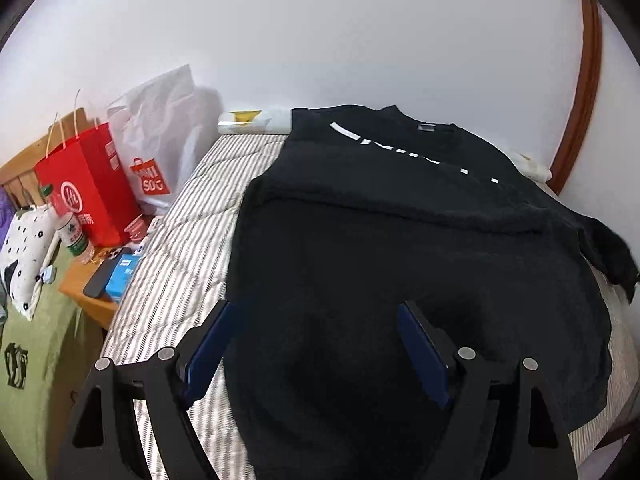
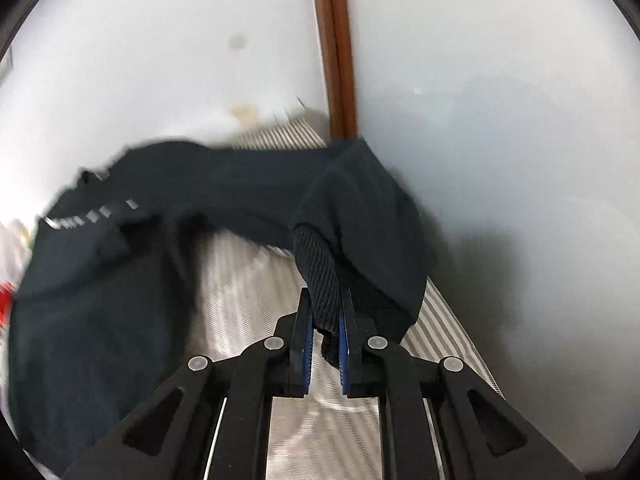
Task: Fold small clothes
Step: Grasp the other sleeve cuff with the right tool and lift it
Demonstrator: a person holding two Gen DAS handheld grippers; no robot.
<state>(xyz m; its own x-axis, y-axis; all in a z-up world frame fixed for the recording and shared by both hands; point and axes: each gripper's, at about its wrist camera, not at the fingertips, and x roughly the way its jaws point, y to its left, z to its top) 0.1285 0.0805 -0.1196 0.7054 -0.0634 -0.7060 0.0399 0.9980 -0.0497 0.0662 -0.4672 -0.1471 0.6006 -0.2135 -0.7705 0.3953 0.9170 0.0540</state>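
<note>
Striped mattress point(image 1: 180, 216) carries a black sweatshirt point(image 1: 400, 264); the left gripper point(image 1: 316, 320) gapes above it, while the right gripper point(image 2: 326, 320) alone pinches the ribbed sleeve cuff point(image 2: 320, 276).

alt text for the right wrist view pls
The right claw is shut on the ribbed cuff of a black sweatshirt, lifting its sleeve above a striped mattress. White wall and a brown wooden post stand behind.

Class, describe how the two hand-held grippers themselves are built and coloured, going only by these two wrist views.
Both look alike. The left hand-held gripper and the right hand-held gripper have matte black angular linkage arms with triangular cut-outs, round silver pivot pins, and flat fingers faced with blue pads. No cables, markings or sleeves show.
</note>
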